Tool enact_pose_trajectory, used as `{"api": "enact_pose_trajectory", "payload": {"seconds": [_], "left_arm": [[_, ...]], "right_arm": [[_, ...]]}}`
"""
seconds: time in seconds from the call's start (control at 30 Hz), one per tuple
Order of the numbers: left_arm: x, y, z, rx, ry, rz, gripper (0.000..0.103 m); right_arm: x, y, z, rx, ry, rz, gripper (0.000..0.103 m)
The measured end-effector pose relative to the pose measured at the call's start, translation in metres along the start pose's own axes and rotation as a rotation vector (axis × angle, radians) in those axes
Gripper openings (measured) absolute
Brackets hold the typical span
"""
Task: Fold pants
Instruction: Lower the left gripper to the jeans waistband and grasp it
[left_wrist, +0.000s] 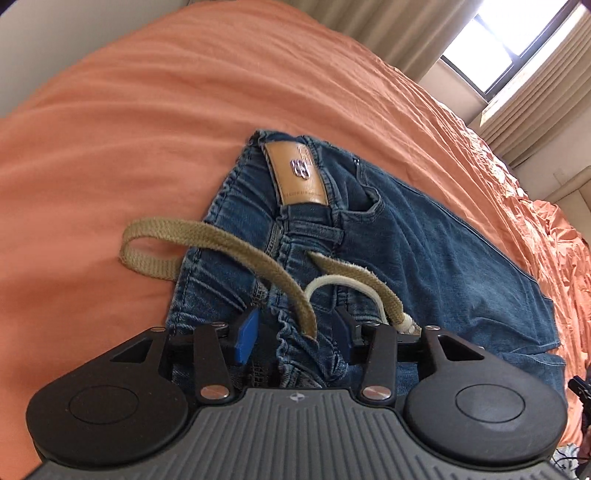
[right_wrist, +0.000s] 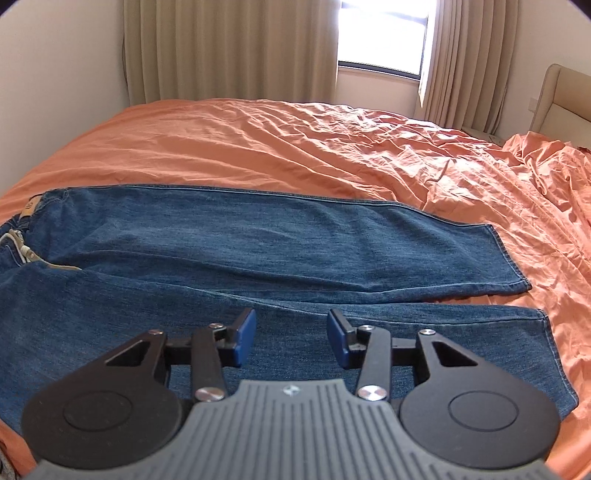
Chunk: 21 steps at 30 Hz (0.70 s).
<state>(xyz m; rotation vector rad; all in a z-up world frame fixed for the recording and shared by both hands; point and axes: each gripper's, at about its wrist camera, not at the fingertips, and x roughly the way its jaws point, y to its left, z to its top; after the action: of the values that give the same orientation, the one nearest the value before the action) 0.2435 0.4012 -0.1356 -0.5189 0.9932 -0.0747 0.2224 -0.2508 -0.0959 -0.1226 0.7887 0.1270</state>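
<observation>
Tilting down, left gripper (left_wrist: 295, 332) over waistband (left_wrist: 291, 343)

My bed (right_wrist: 295, 147) wears a rumpled orange sheet; beige curtains (right_wrist: 229, 48) flank a bright window (right_wrist: 384, 33) between white walls (right_wrist: 59, 74).

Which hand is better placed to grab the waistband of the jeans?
Left. Its gripper sits right over the waistband, jaws apart around bunched denim. The right gripper hovers over a leg.
</observation>
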Motion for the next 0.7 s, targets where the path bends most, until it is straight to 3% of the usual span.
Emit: {"api": "enact_pose_trajectory", "payload": {"seconds": [0.1, 0.17, 0.23, 0.27, 0.37, 0.43, 0.6, 0.7], "left_arm": [[0.007, 0.008, -0.006, -0.017, 0.036, -0.057, 0.049], [0.004, 0.006, -0.009, -0.028, 0.006, -0.051, 0.013], [-0.009, 0.001, -0.013, -0.061, -0.054, -0.072, 0.009], [-0.019, -0.008, -0.015, -0.038, -0.091, -0.068, 0.008], [-0.058, -0.044, -0.024, 0.053, -0.212, 0.052, 0.007], [-0.08, -0.056, -0.025, 0.077, -0.246, 0.097, 0.007], [-0.058, -0.036, -0.026, 0.065, -0.141, 0.241, 0.007], [-0.032, -0.026, -0.033, 0.064, -0.12, 0.274, 0.007]], "right_arm": [[0.014, -0.007, -0.001, 0.037, 0.026, -0.04, 0.04], [0.021, -0.01, -0.002, 0.046, 0.042, -0.068, 0.04], [0.024, -0.011, -0.003, 0.046, 0.053, -0.085, 0.04], [0.024, -0.012, -0.003, 0.041, 0.054, -0.091, 0.04], [0.02, -0.013, -0.005, 0.008, 0.053, -0.125, 0.04], [0.016, -0.017, -0.007, 0.002, 0.047, -0.144, 0.04], [0.01, -0.037, -0.01, 0.053, 0.08, -0.179, 0.04], [0.005, -0.052, -0.014, 0.089, 0.109, -0.196, 0.04]]}}
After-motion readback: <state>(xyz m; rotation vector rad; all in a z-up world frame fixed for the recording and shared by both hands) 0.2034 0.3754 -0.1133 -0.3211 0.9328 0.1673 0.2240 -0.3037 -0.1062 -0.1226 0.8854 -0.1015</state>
